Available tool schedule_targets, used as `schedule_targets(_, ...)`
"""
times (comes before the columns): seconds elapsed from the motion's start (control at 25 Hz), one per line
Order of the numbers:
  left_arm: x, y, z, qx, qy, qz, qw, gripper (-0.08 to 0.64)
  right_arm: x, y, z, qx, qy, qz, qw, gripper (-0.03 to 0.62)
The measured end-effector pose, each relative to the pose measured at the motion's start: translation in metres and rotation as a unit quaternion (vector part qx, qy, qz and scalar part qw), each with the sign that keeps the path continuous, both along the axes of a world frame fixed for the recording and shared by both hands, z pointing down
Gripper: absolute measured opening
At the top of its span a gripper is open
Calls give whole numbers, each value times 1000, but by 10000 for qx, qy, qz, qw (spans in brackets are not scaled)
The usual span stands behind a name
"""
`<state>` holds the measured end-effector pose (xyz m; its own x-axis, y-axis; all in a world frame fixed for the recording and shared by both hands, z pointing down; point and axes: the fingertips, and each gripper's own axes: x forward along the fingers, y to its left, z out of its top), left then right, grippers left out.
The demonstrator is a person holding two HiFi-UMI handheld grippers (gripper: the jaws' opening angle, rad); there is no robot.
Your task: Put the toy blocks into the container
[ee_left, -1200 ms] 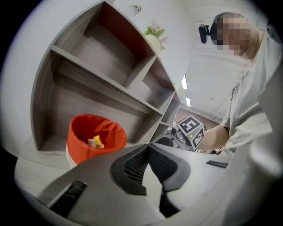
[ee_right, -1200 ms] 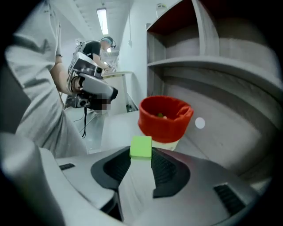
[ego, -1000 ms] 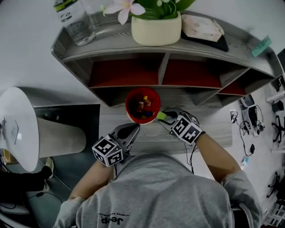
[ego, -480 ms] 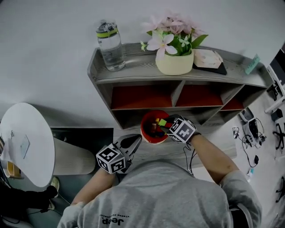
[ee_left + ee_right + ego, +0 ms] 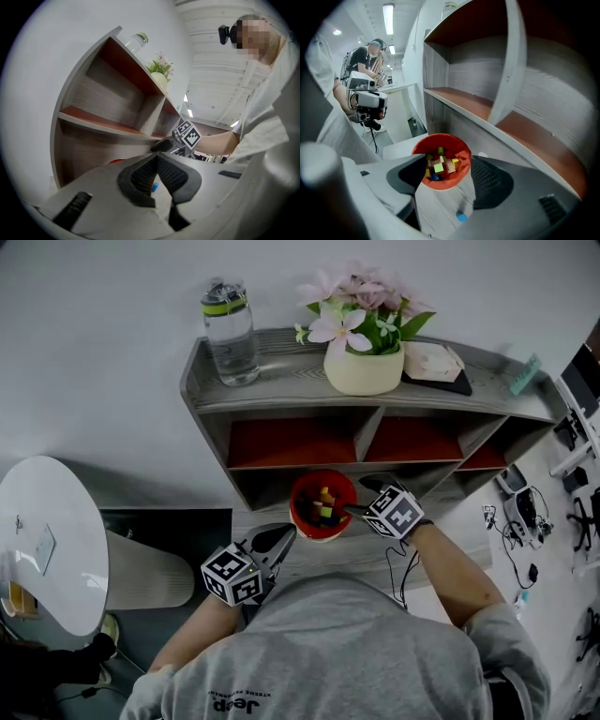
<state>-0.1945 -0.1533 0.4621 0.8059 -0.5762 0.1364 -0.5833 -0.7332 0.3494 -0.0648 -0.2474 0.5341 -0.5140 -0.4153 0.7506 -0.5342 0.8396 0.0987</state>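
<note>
The red bowl stands on the desk in front of the shelf unit, holding several coloured blocks. My right gripper hovers just right of the bowl, its jaws opening with nothing between them. In the right gripper view a green block lies on top of the pile in the bowl, seen between the spread jaws of that gripper. A small blue block lies on the desk nearer to me. My left gripper rests left of the bowl, shut and empty; the blue block shows below its jaws.
A grey curved shelf unit with red-backed compartments stands behind the bowl, carrying a water bottle, a flower pot and a flat box. A white round table is at the left, and cables are at the right.
My right gripper carried a green block from the bowl's right side over the bowl, then let it go; the block now lies in the bowl. The left gripper stayed put.
</note>
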Motion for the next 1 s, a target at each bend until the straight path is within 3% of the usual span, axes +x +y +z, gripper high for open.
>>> schedule_targets(0.24,45,6,12,-142,-81,227,9996,9,71,0,22,-125,30,458,9989,322)
schedule_targets(0.48,106,6,44,-443,-198,321,9983,9,126,12,86,-576,93,425,9974,319)
schedule_targets(0.8,188,-1,114,-1033,-299,168,9941,9,151,15,181,-924,235,-118,9954,298)
schedule_targets(1.0,210,8,145,-1325,-421,54,9903,9,145,13,210,-858,164,-346,9956,264)
